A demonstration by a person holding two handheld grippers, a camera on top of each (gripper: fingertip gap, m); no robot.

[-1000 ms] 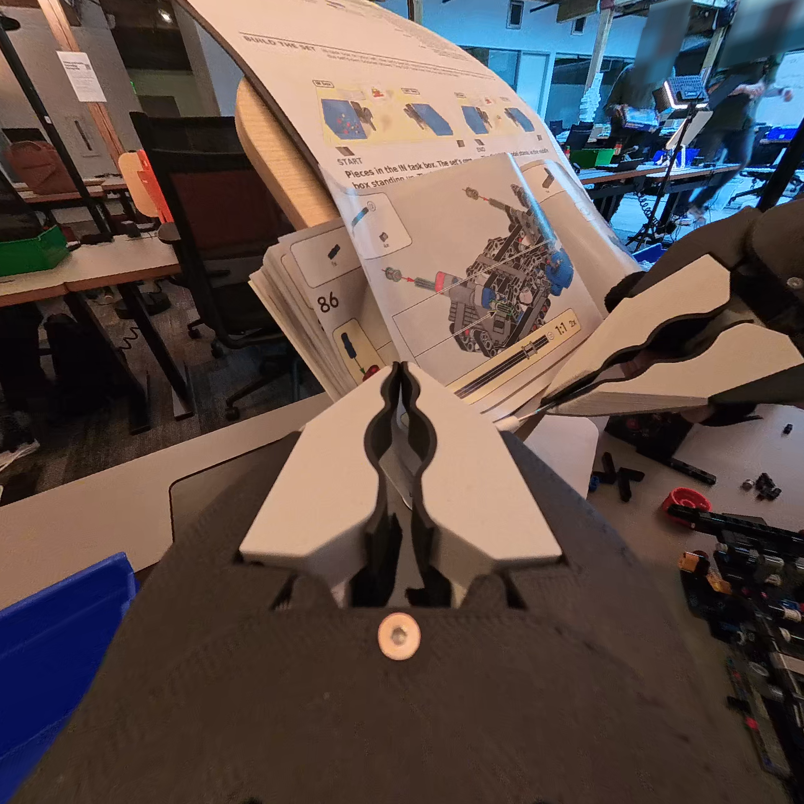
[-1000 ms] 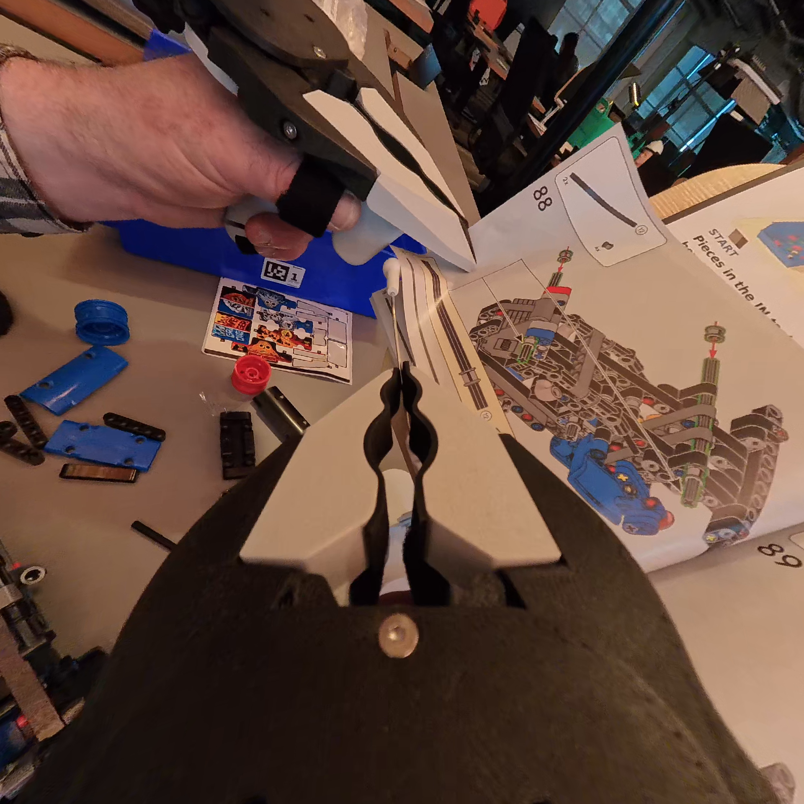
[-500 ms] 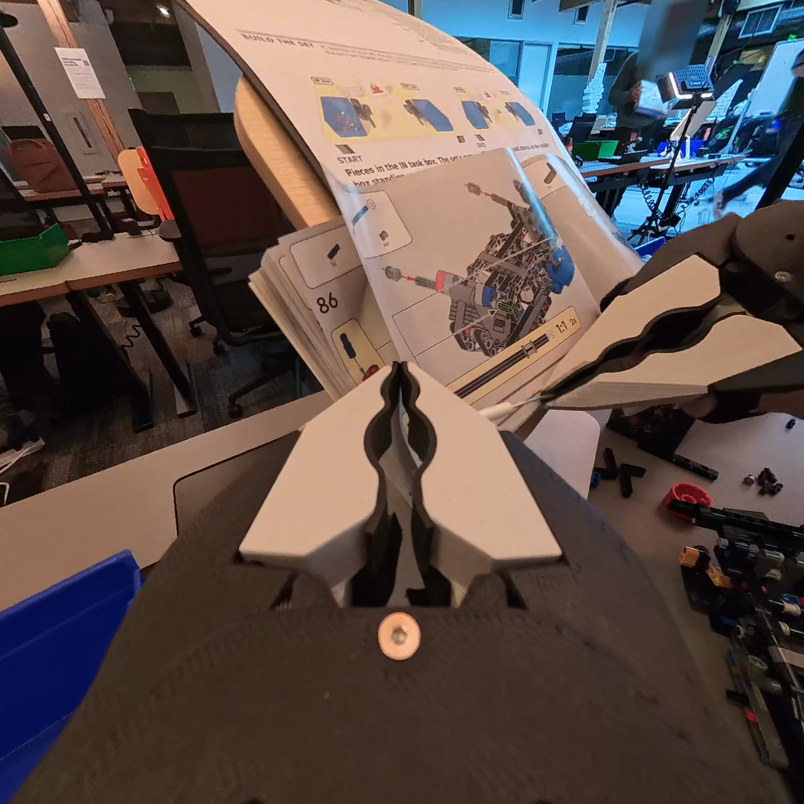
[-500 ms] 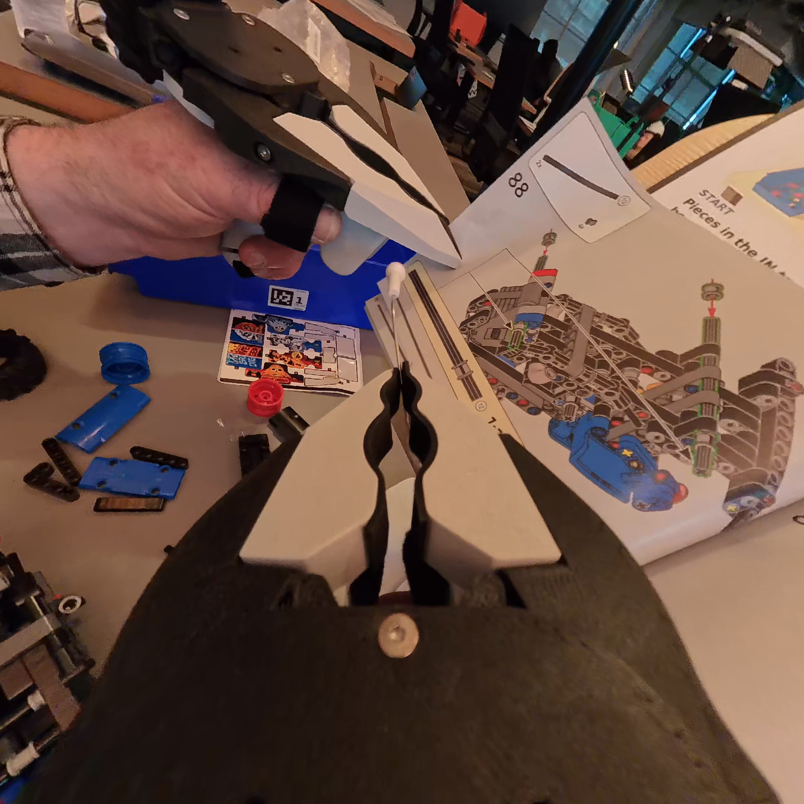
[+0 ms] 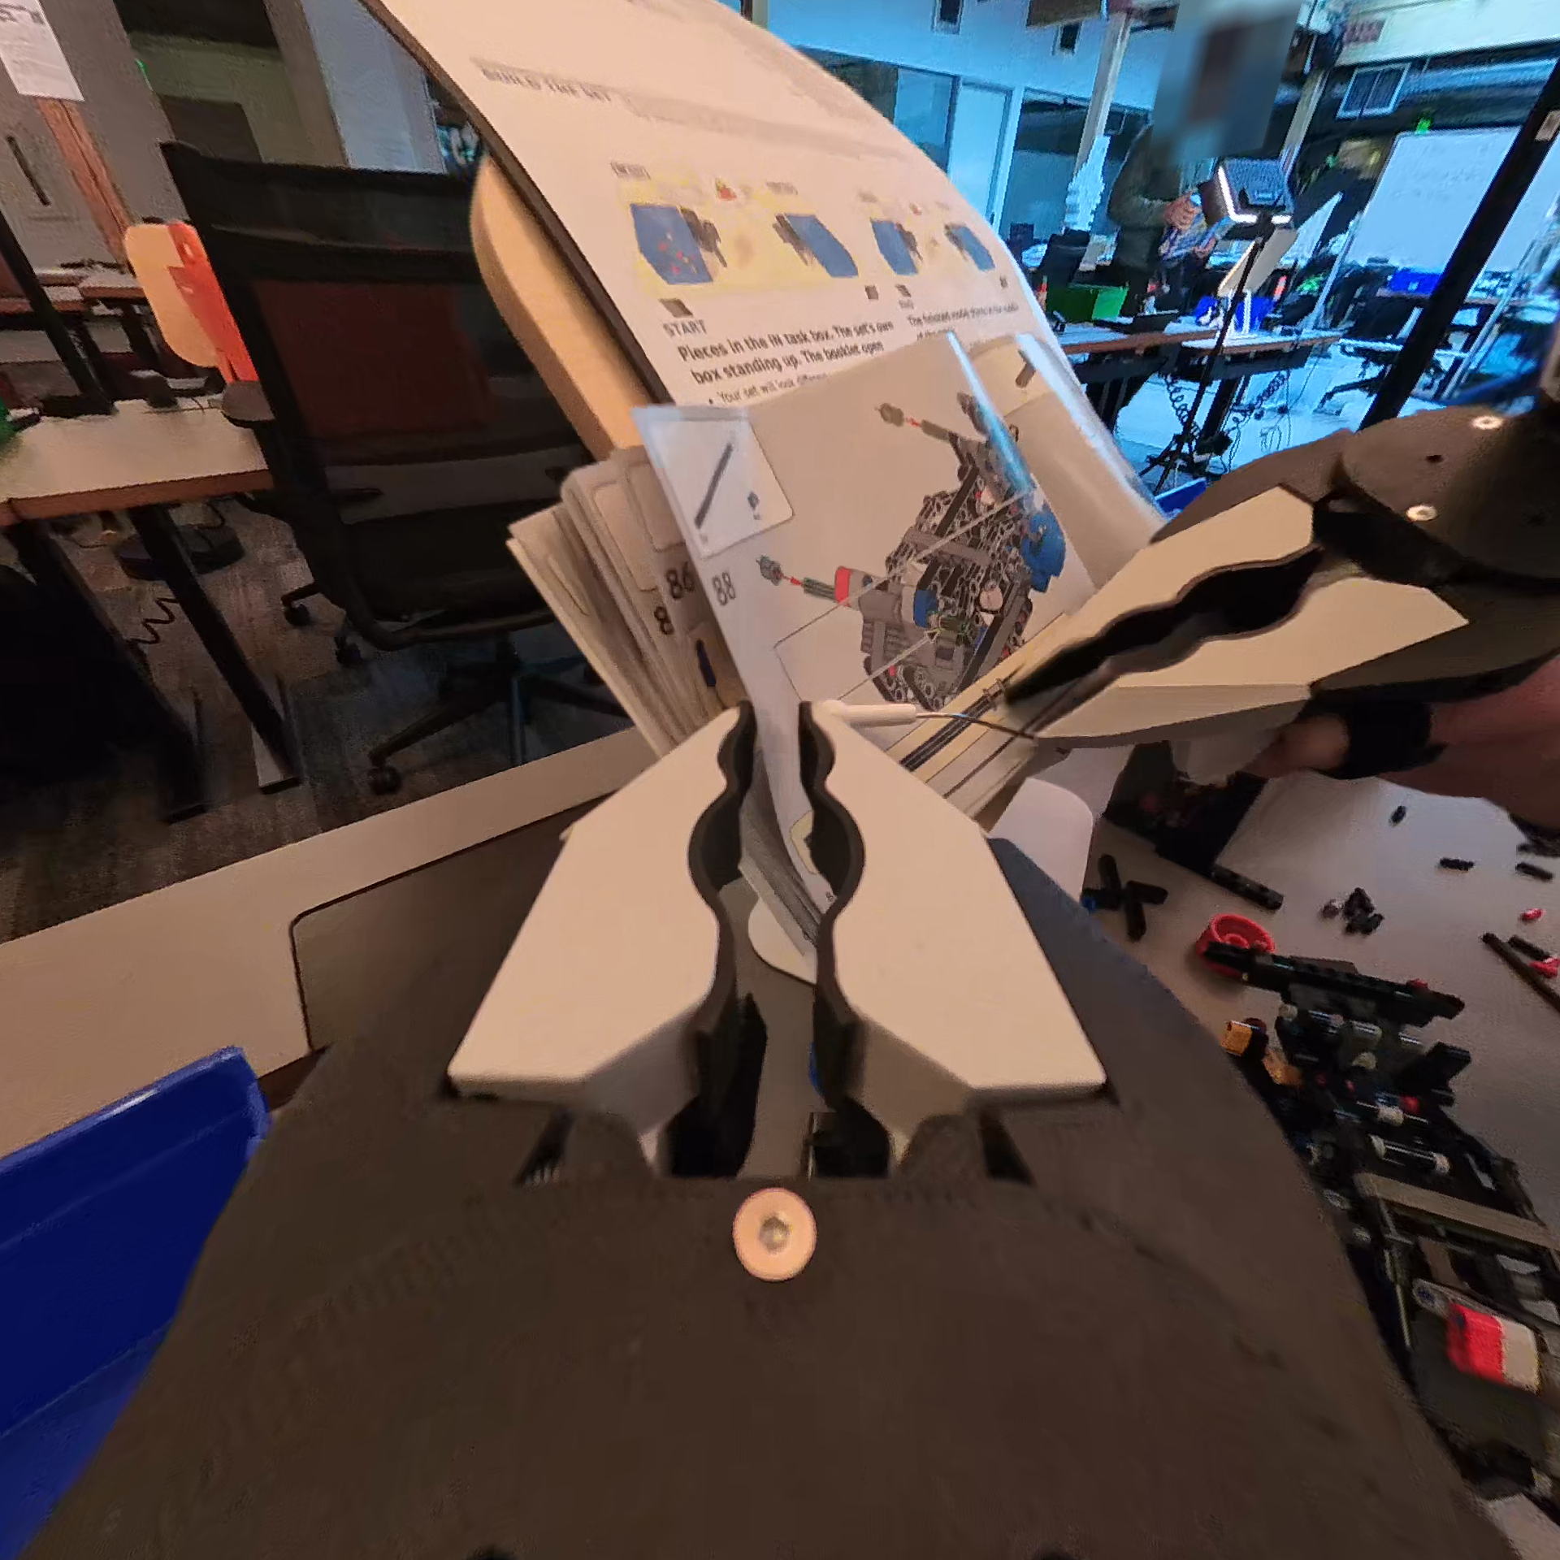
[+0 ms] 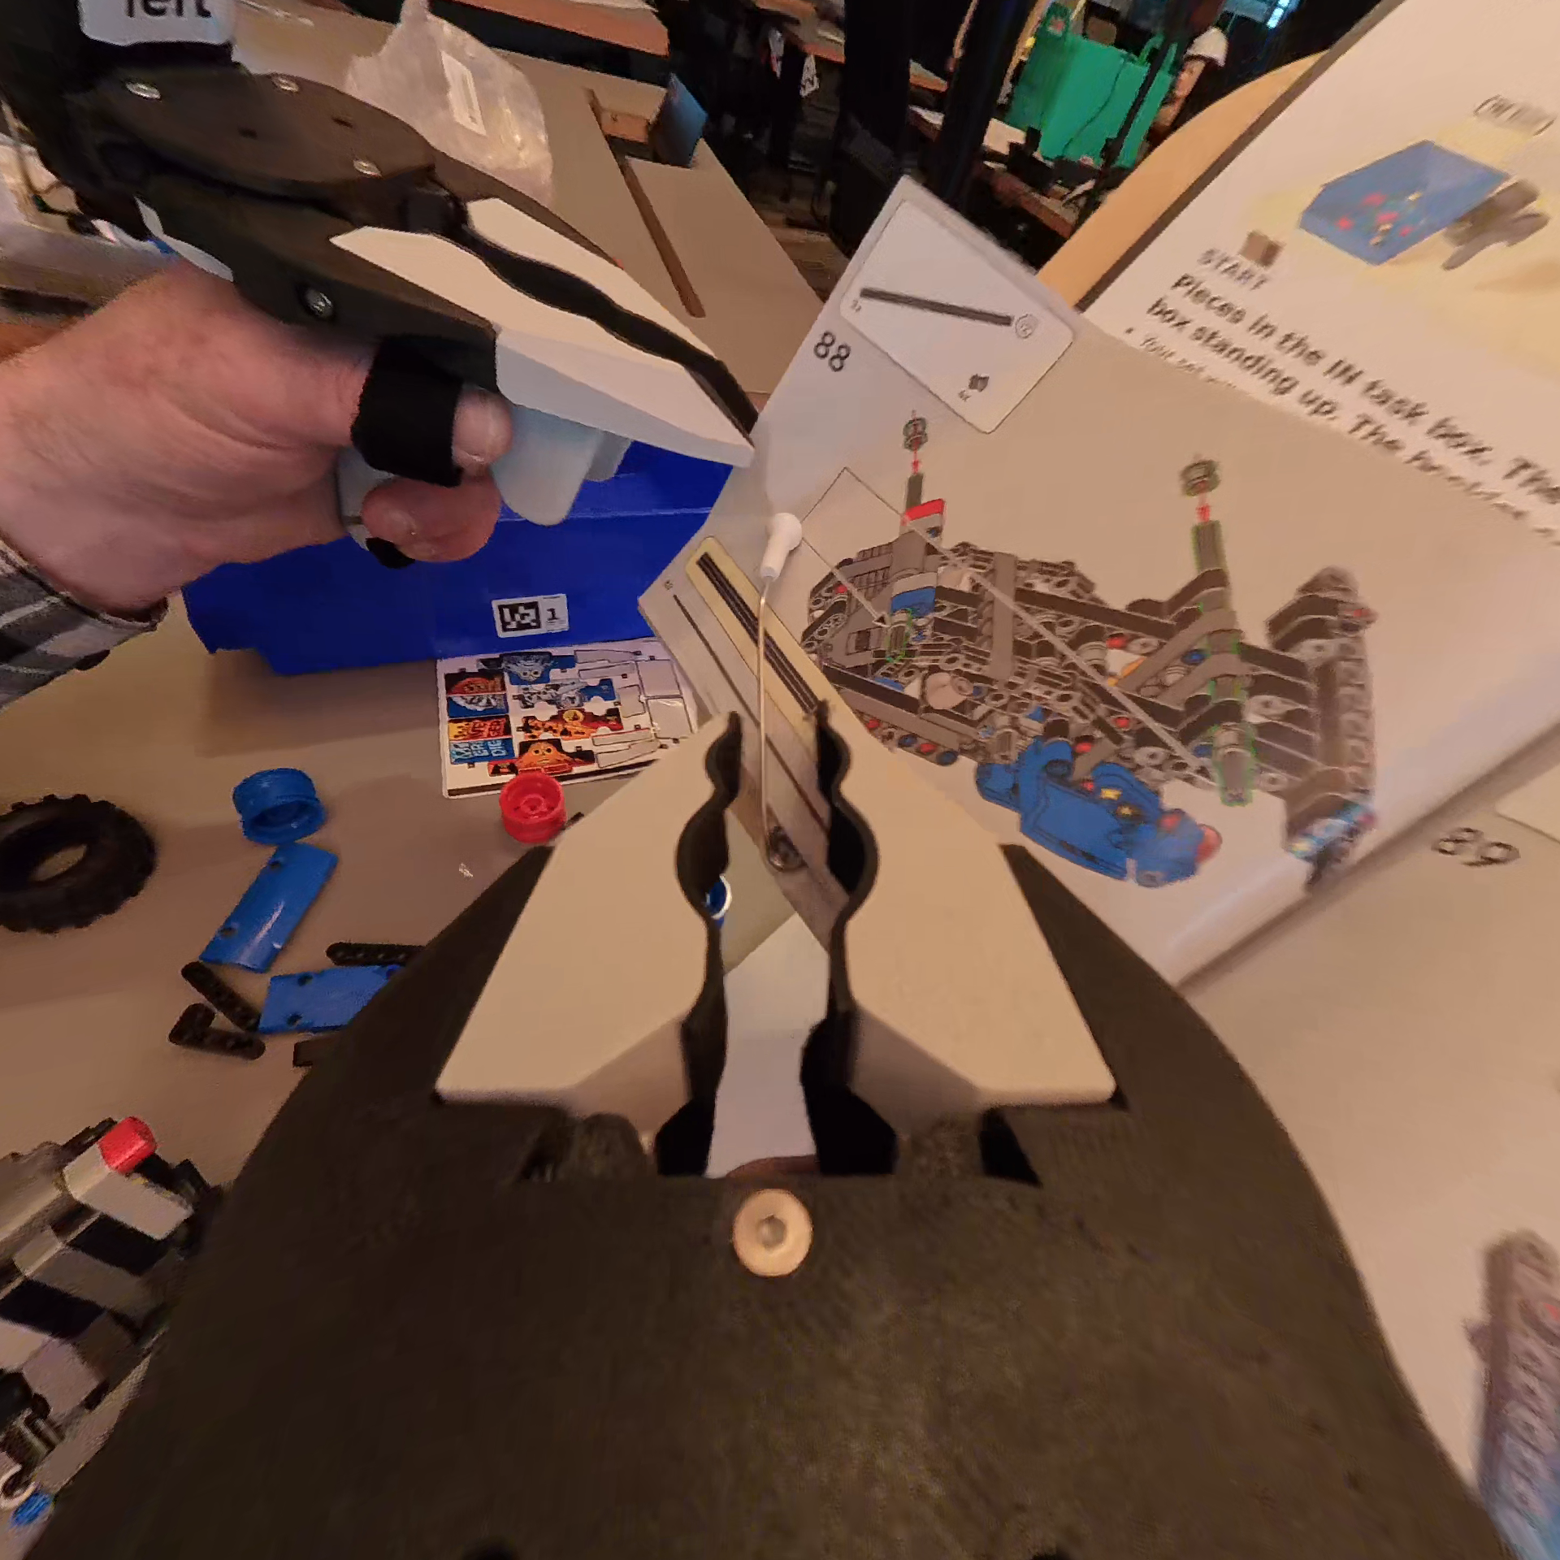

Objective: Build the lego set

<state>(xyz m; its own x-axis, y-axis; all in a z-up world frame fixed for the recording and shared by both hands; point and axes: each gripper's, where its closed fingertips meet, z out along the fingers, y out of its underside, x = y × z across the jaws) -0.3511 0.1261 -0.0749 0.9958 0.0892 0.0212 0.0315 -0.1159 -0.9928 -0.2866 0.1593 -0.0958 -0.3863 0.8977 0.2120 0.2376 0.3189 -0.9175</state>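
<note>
My left gripper (image 5: pixel 772 726) stands parted by a narrow gap, the lower edge of the instruction booklet (image 5: pixel 853 540) running between its fingers without being pinched. My right gripper (image 6: pixel 777 730) is likewise slightly open; a thin wire holder with a white tip (image 6: pixel 781 533) rises through its gap, and the booklet's corner lies there too, though I cannot tell whether either pad touches them. The booklet stands open and tilted against a curved board bearing a printed sheet (image 5: pixel 743 194), its page showing a dark model with blue parts. Seen from the right wrist, just left of the booklet lie a sticker sheet (image 6: pixel 561 717) and a red wheel hub (image 6: pixel 530 806), with a blue bin (image 6: pixel 439 591) behind them; farther left sit a blue hub (image 6: pixel 278 802), a black tyre (image 6: pixel 72 861), blue panels (image 6: pixel 270 907) and small black beams on the table (image 6: pixel 169 726). The half-built lego model (image 5: pixel 1393 1123) rests at the near right of the left view. My left hand (image 6: pixel 194 456) grips its handle from the left, forefinger through a black strap, the tool pointing right and slightly downward at the page.
</note>
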